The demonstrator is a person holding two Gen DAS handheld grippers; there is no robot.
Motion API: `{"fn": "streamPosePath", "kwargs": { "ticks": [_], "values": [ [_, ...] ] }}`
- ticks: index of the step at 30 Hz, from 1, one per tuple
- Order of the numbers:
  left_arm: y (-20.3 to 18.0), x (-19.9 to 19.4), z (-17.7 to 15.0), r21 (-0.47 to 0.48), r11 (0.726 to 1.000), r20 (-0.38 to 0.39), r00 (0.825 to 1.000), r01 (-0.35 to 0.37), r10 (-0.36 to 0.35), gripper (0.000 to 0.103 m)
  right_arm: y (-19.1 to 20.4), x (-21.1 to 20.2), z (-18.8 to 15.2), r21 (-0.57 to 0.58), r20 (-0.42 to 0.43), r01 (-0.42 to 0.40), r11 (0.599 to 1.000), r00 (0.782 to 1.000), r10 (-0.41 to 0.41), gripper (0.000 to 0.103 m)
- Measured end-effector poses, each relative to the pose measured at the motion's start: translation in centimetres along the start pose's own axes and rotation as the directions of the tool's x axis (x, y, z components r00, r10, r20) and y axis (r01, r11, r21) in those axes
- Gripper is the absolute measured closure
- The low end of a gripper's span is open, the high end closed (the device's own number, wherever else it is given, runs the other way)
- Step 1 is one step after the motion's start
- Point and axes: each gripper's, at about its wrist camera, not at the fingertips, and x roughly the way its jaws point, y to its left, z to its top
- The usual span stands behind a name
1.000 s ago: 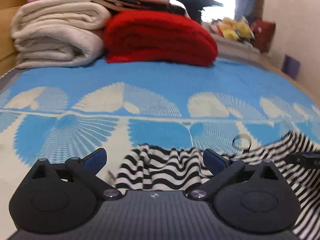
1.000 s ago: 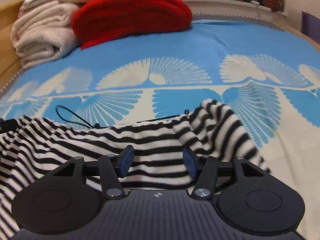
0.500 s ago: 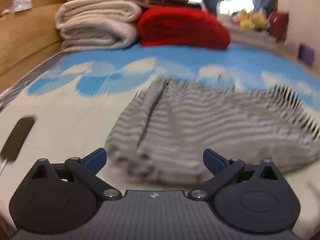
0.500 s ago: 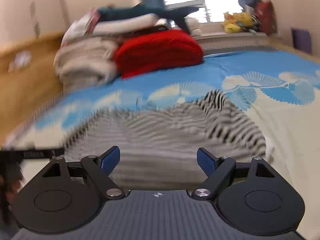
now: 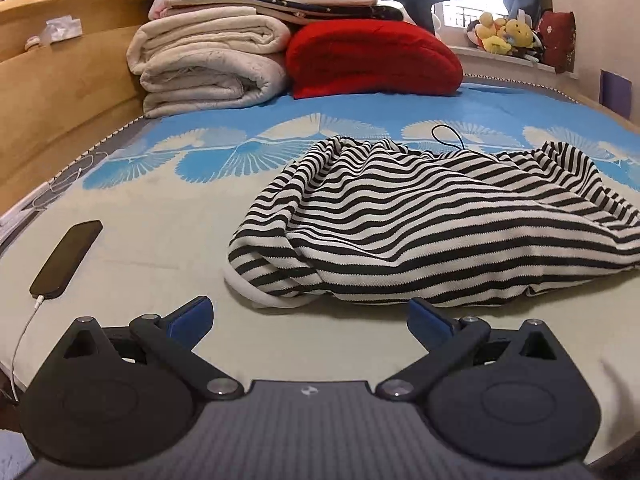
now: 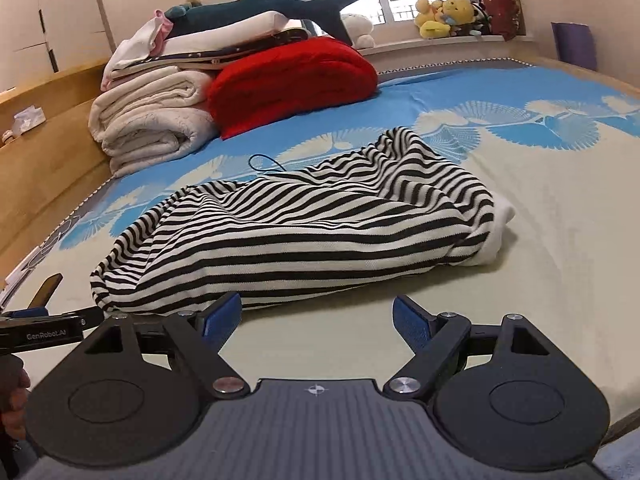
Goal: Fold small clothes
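A black-and-white striped garment [image 5: 440, 232] [image 6: 300, 232] lies loosely doubled over and rumpled on the bed cover [image 5: 160, 240]. My left gripper [image 5: 310, 314] hovers just short of its near left hem, open, with only bare bed cover between the blue pads. My right gripper [image 6: 316, 312] stands open in front of the garment's near edge, nothing between its fingers. At the right wrist view's left edge I see the side of the left gripper's body [image 6: 40, 334] and a bit of a hand [image 6: 12, 400].
A dark phone [image 5: 66, 258] on a white cable lies at the left. Folded cream blankets [image 5: 208, 64] and a red blanket [image 5: 372, 60] are stacked at the far end by the wooden headboard [image 5: 60, 92]. A thin black cord loop [image 5: 446, 136] lies behind the garment.
Both grippers have drawn back from over the striped garment, which now lies whole in front of them. The right jaws have spread wider than a second ago.
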Motion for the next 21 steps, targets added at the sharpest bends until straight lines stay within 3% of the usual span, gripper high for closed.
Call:
{"fn": "streamPosePath", "kwargs": {
  "ticks": [4,6,8,11,14,16,17,19,20,21],
  "values": [
    [1.4,0.0,1.4,-0.049,0.999,-0.009,1.000,0.023,-0.024,0.000,-2.7,0.5,0.8,0.165,-0.009,0.021,0.986,1.000,-0.020,0.019],
    [2.6,0.4,2.6,-0.079,0.997,-0.014,1.000,0.011,-0.012,0.000,-5.5,1.1,1.5,0.347,-0.016,0.010,0.938,1.000,-0.005,0.019],
    [4.1,1.6,3.9,-0.119,0.993,-0.032,0.999,-0.010,0.006,0.000,-8.7,2.3,2.1,0.544,-0.010,0.007,0.839,1.000,-0.001,0.019],
    [6.2,3.8,5.5,-0.168,0.984,-0.062,0.997,-0.055,0.046,0.000,-11.9,4.3,2.8,0.717,0.005,-0.022,0.696,1.000,0.026,0.020],
    [7.4,6.6,6.1,-0.168,0.976,-0.100,0.987,-0.141,0.126,0.000,-13.1,7.3,3.4,0.783,0.000,-0.039,0.620,0.998,0.063,0.020],
    [8.2,8.5,6.4,-0.194,0.959,-0.192,0.967,-0.205,0.168,0.000,-13.5,9.2,3.6,0.807,-0.025,-0.012,0.591,0.998,0.055,0.020],
    [8.7,9.2,6.4,-0.223,0.951,-0.224,0.961,-0.212,0.162,0.000,-14.0,10.2,3.4,0.831,-0.046,0.011,0.556,0.998,0.048,0.019],
    [9.3,10.3,6.3,-0.264,0.935,-0.280,0.947,-0.235,0.159,0.000,-15.0,11.3,3.1,0.887,-0.004,-0.018,0.461,0.999,0.047,0.019],
    [9.3,10.7,6.2,-0.264,0.932,-0.299,0.940,-0.247,0.164,0.000,-15.3,11.7,3.3,0.907,0.004,-0.021,0.420,0.999,0.041,0.026],
    [9.3,11.1,6.1,-0.256,0.932,-0.315,0.934,-0.255,0.169,0.000,-15.4,11.9,3.5,0.912,0.001,-0.017,0.409,0.999,0.040,0.044]
  ]
}}
